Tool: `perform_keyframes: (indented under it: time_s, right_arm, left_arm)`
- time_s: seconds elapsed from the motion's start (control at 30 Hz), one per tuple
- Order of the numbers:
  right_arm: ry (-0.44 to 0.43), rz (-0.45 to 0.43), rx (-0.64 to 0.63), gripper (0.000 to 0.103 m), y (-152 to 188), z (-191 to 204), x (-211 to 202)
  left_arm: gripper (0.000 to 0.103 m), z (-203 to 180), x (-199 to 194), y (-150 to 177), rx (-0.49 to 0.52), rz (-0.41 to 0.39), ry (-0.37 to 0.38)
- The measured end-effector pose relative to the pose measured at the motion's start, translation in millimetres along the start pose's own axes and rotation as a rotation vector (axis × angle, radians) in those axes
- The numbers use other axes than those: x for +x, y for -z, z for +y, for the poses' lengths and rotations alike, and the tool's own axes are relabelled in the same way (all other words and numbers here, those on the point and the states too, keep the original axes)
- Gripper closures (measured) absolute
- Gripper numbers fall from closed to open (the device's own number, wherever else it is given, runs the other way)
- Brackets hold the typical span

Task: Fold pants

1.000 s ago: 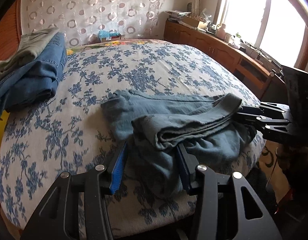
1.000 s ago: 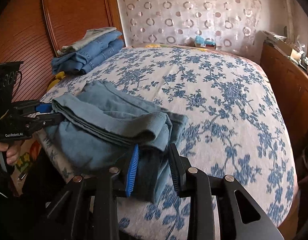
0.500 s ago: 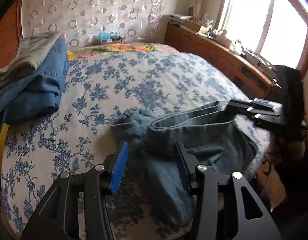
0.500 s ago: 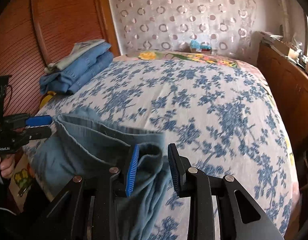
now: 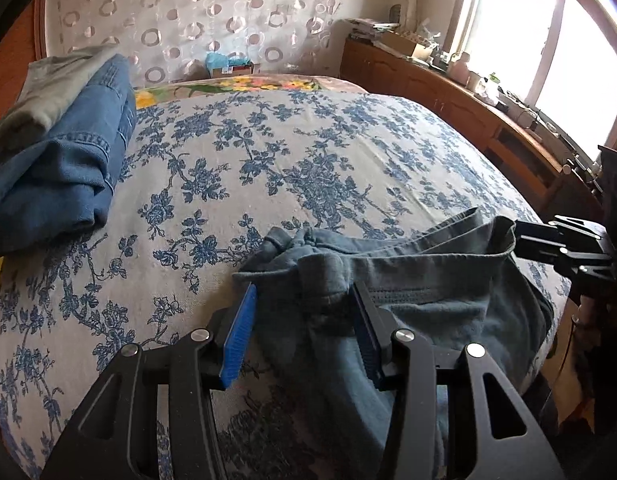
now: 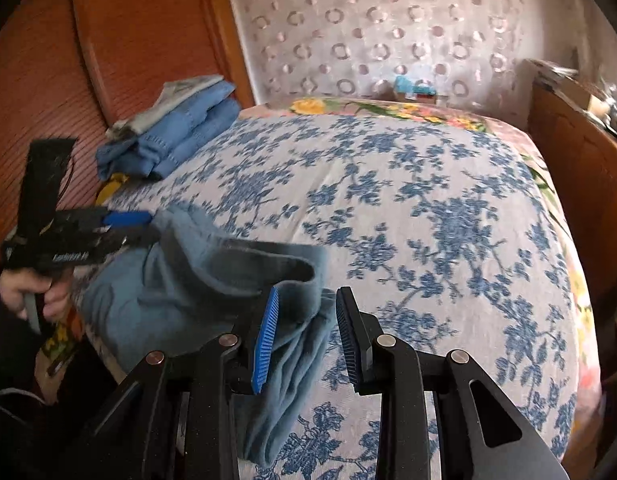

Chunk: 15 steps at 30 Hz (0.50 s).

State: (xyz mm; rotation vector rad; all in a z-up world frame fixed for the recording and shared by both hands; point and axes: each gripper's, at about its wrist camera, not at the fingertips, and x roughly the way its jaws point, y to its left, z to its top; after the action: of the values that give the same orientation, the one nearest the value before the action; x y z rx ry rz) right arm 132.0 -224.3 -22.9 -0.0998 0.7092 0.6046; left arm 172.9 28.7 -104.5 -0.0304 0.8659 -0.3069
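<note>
Grey-blue pants (image 5: 412, 300) hang at the near edge of the bed, held up at two ends. My left gripper (image 5: 304, 312) is shut on one bunched end of the pants, with cloth between its blue pads. My right gripper (image 6: 306, 312) is shut on the other end of the pants (image 6: 196, 280), which sag between the two grippers. The right gripper also shows in the left wrist view (image 5: 548, 240), and the left gripper shows in the right wrist view (image 6: 120, 228).
A pile of folded jeans and a grey garment (image 5: 56, 152) lies at the bed's far left, also in the right wrist view (image 6: 168, 136). The floral bedspread (image 5: 288, 160) stretches ahead. A wooden cabinet (image 5: 468, 92) runs along the right under the window.
Both grippers have lifted the pants off the bed and pulled them back toward the near edge. The folded bundle has come undone and now hangs between them.
</note>
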Motion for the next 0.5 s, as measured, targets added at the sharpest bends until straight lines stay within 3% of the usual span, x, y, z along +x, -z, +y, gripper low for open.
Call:
perform_keyframes:
  time_s: [0.2, 0.27, 0.37, 0.5]
  right_arm:
    - [0.009, 0.032, -0.002, 0.073, -12, -3, 24]
    - [-0.014, 0.020, 0.003, 0.097, -18, -5, 29]
    - [0.035, -0.022, 0.028, 0.097, -27, -9, 28]
    - [0.080, -0.007, 0.027, 0.096, -28, -7, 32]
  left_arm:
    - [0.054, 3, -2, 2, -0.012, -0.009, 0.007]
    - [0.054, 4, -3, 2, -0.016, -0.013, 0.008]
    - [0.054, 3, -7, 1, -0.020, -0.030, 0.009]
    - [0.054, 3, -13, -2, -0.027, -0.049, 0.002]
